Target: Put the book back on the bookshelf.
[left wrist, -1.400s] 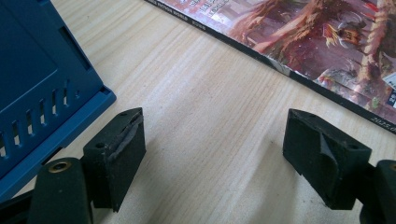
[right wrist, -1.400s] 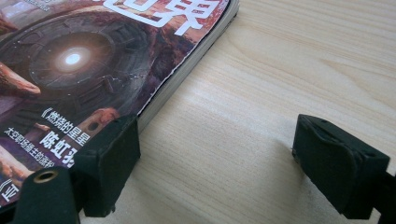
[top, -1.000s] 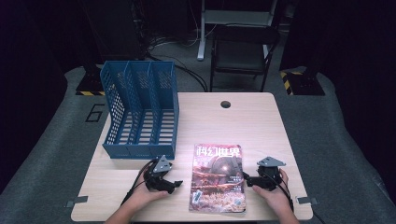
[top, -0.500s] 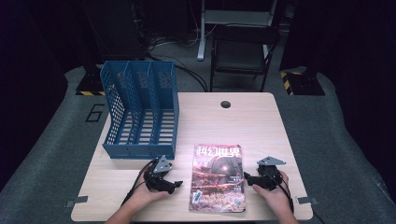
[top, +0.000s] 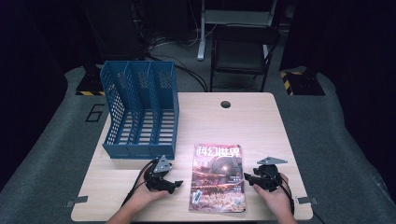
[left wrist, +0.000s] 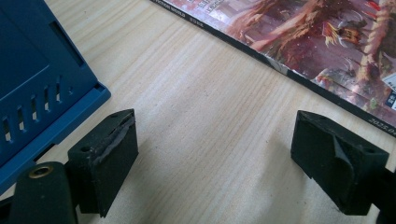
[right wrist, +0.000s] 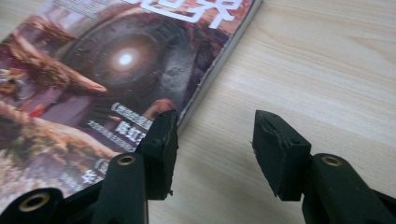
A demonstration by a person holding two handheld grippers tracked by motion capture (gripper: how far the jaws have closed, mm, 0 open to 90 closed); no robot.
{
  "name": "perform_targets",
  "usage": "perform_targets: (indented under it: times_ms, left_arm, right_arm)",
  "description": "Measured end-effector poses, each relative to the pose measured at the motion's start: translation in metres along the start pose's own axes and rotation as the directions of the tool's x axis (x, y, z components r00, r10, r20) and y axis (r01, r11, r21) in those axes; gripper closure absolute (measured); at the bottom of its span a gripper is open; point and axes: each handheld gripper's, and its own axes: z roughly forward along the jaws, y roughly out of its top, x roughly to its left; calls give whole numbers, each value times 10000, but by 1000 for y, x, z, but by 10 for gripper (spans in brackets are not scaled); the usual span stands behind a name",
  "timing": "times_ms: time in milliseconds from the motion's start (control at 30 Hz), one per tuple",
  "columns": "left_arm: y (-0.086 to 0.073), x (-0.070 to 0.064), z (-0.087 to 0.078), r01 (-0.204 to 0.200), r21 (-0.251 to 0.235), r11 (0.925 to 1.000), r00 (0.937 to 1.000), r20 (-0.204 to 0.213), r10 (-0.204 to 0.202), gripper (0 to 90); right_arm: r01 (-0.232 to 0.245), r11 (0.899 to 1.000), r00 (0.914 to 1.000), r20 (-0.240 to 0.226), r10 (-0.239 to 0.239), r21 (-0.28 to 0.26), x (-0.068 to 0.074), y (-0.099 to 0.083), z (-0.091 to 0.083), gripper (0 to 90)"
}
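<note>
A magazine [top: 217,177] with a reddish cover and white Chinese title lies flat near the table's front edge. My left gripper [top: 173,184] rests on the wood just left of it, open, its jaws wide apart over bare table [left wrist: 219,158]; the magazine's spine [left wrist: 280,65] runs across a little beyond them. To the right of the magazine my right gripper [top: 248,179] is open too [right wrist: 215,144]. Its left fingertip [right wrist: 161,140] sits over the magazine's right edge [right wrist: 210,79], and the other stands over bare wood. Nothing is between either pair of jaws.
A blue three-slot file rack [top: 140,112] stands at the back left of the table, its base corner [left wrist: 42,88] close to my left gripper. A cable hole [top: 226,104] sits near the far edge. A dark chair [top: 243,51] stands beyond the table.
</note>
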Motion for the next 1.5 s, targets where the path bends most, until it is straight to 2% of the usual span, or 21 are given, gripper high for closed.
perform_targets:
  times_ms: [33,133,233,300,333,400,467,533,667,733,933,1000,1033,1233,1433,1500]
  left_arm:
    - [0,-1,0,219,-115,9997,9997,70,-218,157]
    - [-1,0,0,350,-141,9993,9993,95,-349,166]
    - [0,1,-1,354,-129,9993,9993,131,-352,167]
    - [0,-1,0,192,-58,9998,9998,-16,-192,166]
    - [0,-1,0,218,-5,9998,9998,44,-218,165]
    - [0,-1,0,202,-65,9998,9998,-48,-203,166]
    - [0,-1,0,177,-59,9998,9998,-48,-178,166]
    - [0,-1,0,182,-57,9998,9998,-49,-182,165]
    - [0,-2,0,215,-2,9998,9998,27,-215,164]
    - [0,-2,0,185,14,9998,9998,25,-185,164]
    - [0,-1,-1,90,-1,10000,10000,9,-90,164]
    - [0,-2,0,194,-43,9998,9998,31,-194,164]
    - [0,-1,-1,62,9,10000,10000,8,-62,164]
    - [0,-1,0,121,-30,9999,9999,8,-120,164]
    - [0,-2,0,147,-45,9999,9999,-7,-148,164]
    - [0,-2,0,149,-32,9999,9999,-16,-149,164]
  right_arm:
    - [30,10000,10000,-66,-30,-36,2,2,-4,507]
    - [-171,9998,9996,-206,170,-41,6,5,-8,516]
    - [-154,9997,9990,-411,161,178,12,12,-18,560]
    - [-31,9997,9985,-537,45,263,17,18,-25,560]
    - [38,9995,9984,-573,-21,299,19,21,-28,556]
    - [-53,9995,9966,-817,77,296,24,27,-32,554]
    - [24,9998,9972,-754,-10,184,28,31,-34,542]
    - [62,10000,9972,-746,-59,33,31,32,-32,543]
    - [-140,9999,9977,-658,141,22,36,25,-27,541]
    - [18,10000,9982,-595,-20,-26,36,20,-23,541]
    - [-388,9992,9968,-705,380,-104,32,10,-15,538]
    - [-354,9994,9973,-639,353,-7,31,8,-13,538]
    - [-214,9997,9977,-641,207,-101,30,7,-11,538]
    - [-626,9979,9951,-762,636,149,27,2,-4,528]
    - [-1148,9933,9890,-920,1158,166,23,1,1,514]
    - [-1151,9932,9889,-922,1163,182,22,1,3,511]
